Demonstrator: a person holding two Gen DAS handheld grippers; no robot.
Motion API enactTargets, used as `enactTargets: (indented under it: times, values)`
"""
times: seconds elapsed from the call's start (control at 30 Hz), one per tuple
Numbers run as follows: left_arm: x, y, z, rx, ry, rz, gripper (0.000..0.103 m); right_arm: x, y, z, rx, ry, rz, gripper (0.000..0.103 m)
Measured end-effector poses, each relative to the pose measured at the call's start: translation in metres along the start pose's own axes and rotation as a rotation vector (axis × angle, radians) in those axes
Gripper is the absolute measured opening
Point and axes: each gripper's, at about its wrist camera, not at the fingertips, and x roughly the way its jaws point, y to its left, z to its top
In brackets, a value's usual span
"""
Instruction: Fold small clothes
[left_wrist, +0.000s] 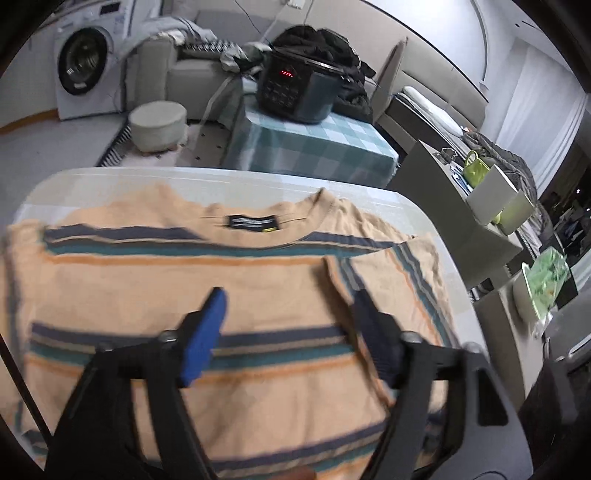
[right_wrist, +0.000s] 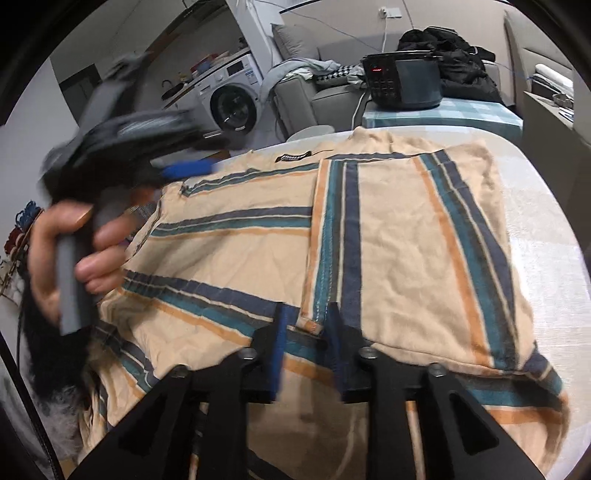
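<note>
White and rounded at its corners, the table (left_wrist: 424, 214) carries a peach T-shirt (left_wrist: 177, 280) with navy, teal and orange stripes, spread flat with its collar label (left_wrist: 252, 223) toward the far edge. Behind it stand a checked-cloth side table (left_wrist: 314, 147) bearing a dark cooker (left_wrist: 295, 88) with red lit digits, a washing machine (left_wrist: 83, 62) at ten o'clock, a grey sofa (left_wrist: 192, 70) and a round pouf (left_wrist: 158, 125). Only the left wrist view takes in the cluttered shelving with a lime-green bag (left_wrist: 475, 168) at three o'clock. Only the right wrist view shows the person's left hand (right_wrist: 70, 251) wrapped around the grey handle of the left gripper (right_wrist: 188, 170), blurred, at nine o'clock above the shirt's left shoulder, and the shirt's right side folded inward as a panel (right_wrist: 406, 251) whose stripes run lengthwise. In the left wrist view the left gripper (left_wrist: 288, 295) has its jaws spread wide, nothing between them, over the middle of the shirt with the folded panel's edge near its right finger (left_wrist: 373, 332). The right gripper (right_wrist: 306, 325) has its jaws narrowly parted, with the near corner of the folded panel lying in the gap at twelve o'clock; whether the blue pads (right_wrist: 279, 343) pinch the cloth cannot be told.
</note>
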Motion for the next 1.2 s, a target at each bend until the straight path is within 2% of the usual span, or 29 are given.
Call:
enactTargets:
  times: [0.03,0.07,0.1,0.17,0.2,0.27,0.5,0.6,0.73,0.87,0.97,1.07,1.13,1.17,1.2]
  values:
    - [-0.012,0.005,-0.006,0.001,-0.009,0.019,0.085,-0.002,-0.001,0.001,0.013,-0.005,-0.006,0.051]
    - [-0.023,0.011,-0.01,0.0,-0.021,0.032,0.086,-0.003,-0.002,0.002,0.025,-0.01,-0.011,0.057]
    - [-0.036,0.019,-0.017,-0.001,-0.039,0.049,0.087,-0.006,-0.003,0.004,0.042,-0.014,-0.017,0.059]
    - [-0.062,0.037,-0.029,-0.022,-0.068,0.08,0.096,-0.012,0.0,0.008,0.066,-0.018,-0.013,0.072]
    - [-0.079,0.054,-0.037,-0.06,-0.095,0.092,0.102,-0.019,0.003,0.01,0.078,-0.03,-0.011,0.077]
    - [-0.103,0.082,-0.048,-0.132,-0.135,0.106,0.102,-0.032,0.012,0.014,0.078,-0.069,-0.011,0.094]
    - [-0.17,0.184,-0.095,-0.357,-0.201,0.175,0.102,-0.067,0.054,0.029,0.041,-0.14,-0.062,0.099]
    - [-0.188,0.231,-0.121,-0.456,-0.185,0.207,0.102,-0.081,0.073,0.037,0.029,-0.17,-0.068,0.1]
    - [-0.201,0.291,-0.152,-0.562,-0.163,0.271,0.101,-0.091,0.096,0.045,0.022,-0.2,-0.031,0.1]
    - [-0.191,0.346,-0.178,-0.67,-0.111,0.28,0.087,-0.084,0.121,0.052,-0.027,-0.204,-0.012,0.1]
    - [-0.174,0.374,-0.191,-0.727,-0.057,0.21,0.078,-0.071,0.133,0.054,-0.061,-0.185,-0.017,0.1]
    - [-0.16,0.382,-0.197,-0.739,-0.035,0.13,0.062,-0.056,0.141,0.056,-0.084,-0.171,-0.024,0.1]
    - [-0.156,0.384,-0.2,-0.763,-0.062,0.055,0.033,-0.049,0.142,0.056,-0.087,-0.164,-0.025,0.1]
    - [-0.156,0.385,-0.202,-0.771,-0.082,0.034,0.028,-0.045,0.141,0.055,-0.087,-0.159,-0.024,0.1]
    - [-0.16,0.383,-0.199,-0.767,-0.101,0.046,0.018,-0.039,0.14,0.055,-0.085,-0.155,-0.022,0.1]
